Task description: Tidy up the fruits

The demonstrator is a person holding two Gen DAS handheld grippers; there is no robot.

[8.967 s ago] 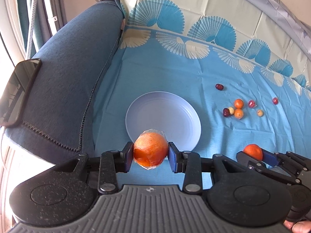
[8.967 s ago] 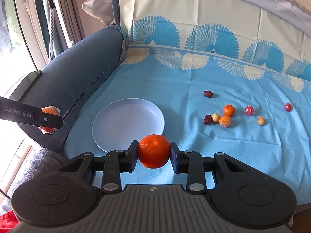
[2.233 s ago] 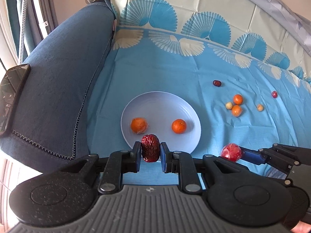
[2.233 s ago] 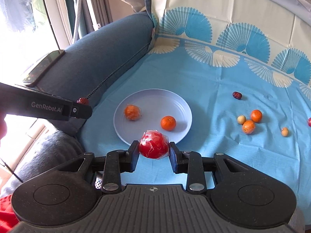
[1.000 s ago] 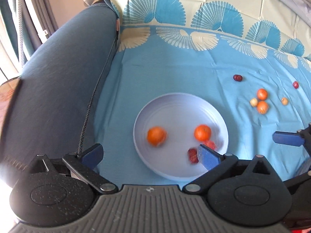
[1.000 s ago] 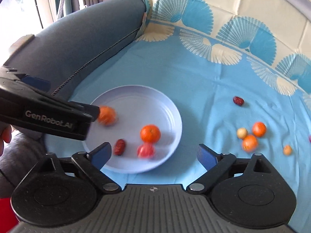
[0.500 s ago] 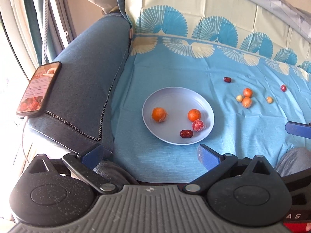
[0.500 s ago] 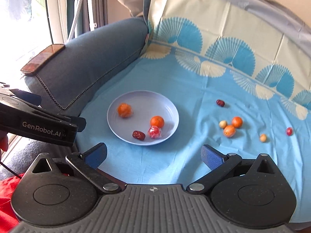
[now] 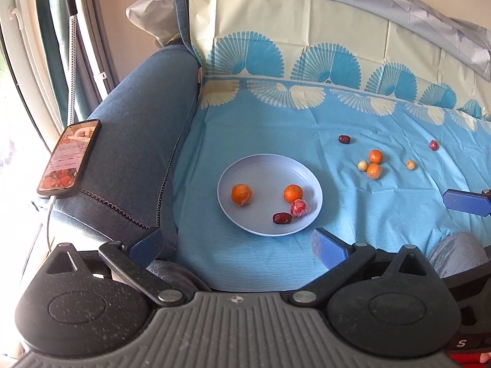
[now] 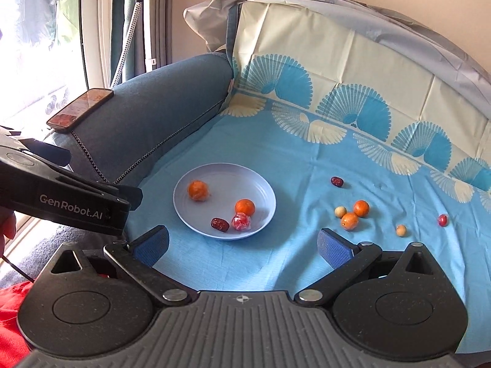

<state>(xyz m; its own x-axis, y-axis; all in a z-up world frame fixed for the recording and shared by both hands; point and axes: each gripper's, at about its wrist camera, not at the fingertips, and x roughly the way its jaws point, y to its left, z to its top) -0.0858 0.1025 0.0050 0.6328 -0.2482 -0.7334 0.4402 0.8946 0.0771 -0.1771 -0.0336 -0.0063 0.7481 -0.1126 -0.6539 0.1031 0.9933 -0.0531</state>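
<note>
The left gripper [image 9: 236, 243] and the right gripper [image 10: 242, 242] are both held wide apart, with nothing between the fingers. Beyond them, four fruits are seen in the plate [image 9: 260, 165]. Farther right, six small fruits [image 9: 374, 165] are left scattered on the blue cloth [image 9: 276, 128].

Each matte black plastic left gripper [image 9: 236, 247] and right gripper [image 10: 242, 245] has blue finger pads [image 10: 333, 247], silver pivot screws and a ribbed grey base. White "GenRobot.AI" lettering marks the left gripper's side, with skin at its rear.
</note>
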